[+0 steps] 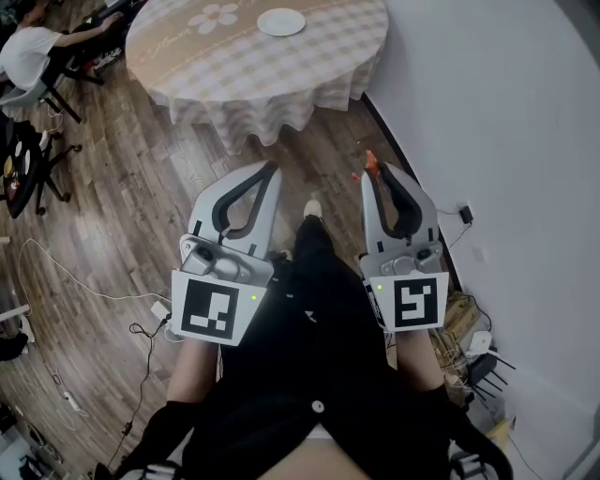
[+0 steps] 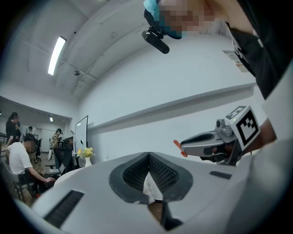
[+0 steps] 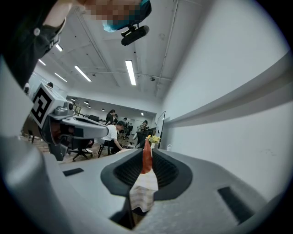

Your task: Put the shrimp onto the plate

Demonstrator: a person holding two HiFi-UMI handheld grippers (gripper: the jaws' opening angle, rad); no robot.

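An orange-red shrimp (image 1: 370, 165) sticks out from the tips of my right gripper (image 1: 379, 172), which is shut on it. In the right gripper view the shrimp (image 3: 146, 157) stands upright between the closed jaws. My left gripper (image 1: 273, 170) is shut with nothing in it; its jaws meet at the tip (image 2: 149, 156). Both grippers hang over the wooden floor, well short of the table. The white plate (image 1: 281, 22) lies on the round table with a checked cloth (image 1: 197, 89), far ahead of both grippers. From the left gripper view I see the right gripper (image 2: 211, 142) and the shrimp (image 2: 177, 147).
A white wall (image 1: 506, 112) runs close along my right. A person in white (image 1: 28, 52) sits at the far left, with a black chair (image 1: 23, 173) nearby. Cables (image 1: 84, 291) trail over the wooden floor at left. A vase of yellow flowers (image 2: 86, 154) stands in the distance.
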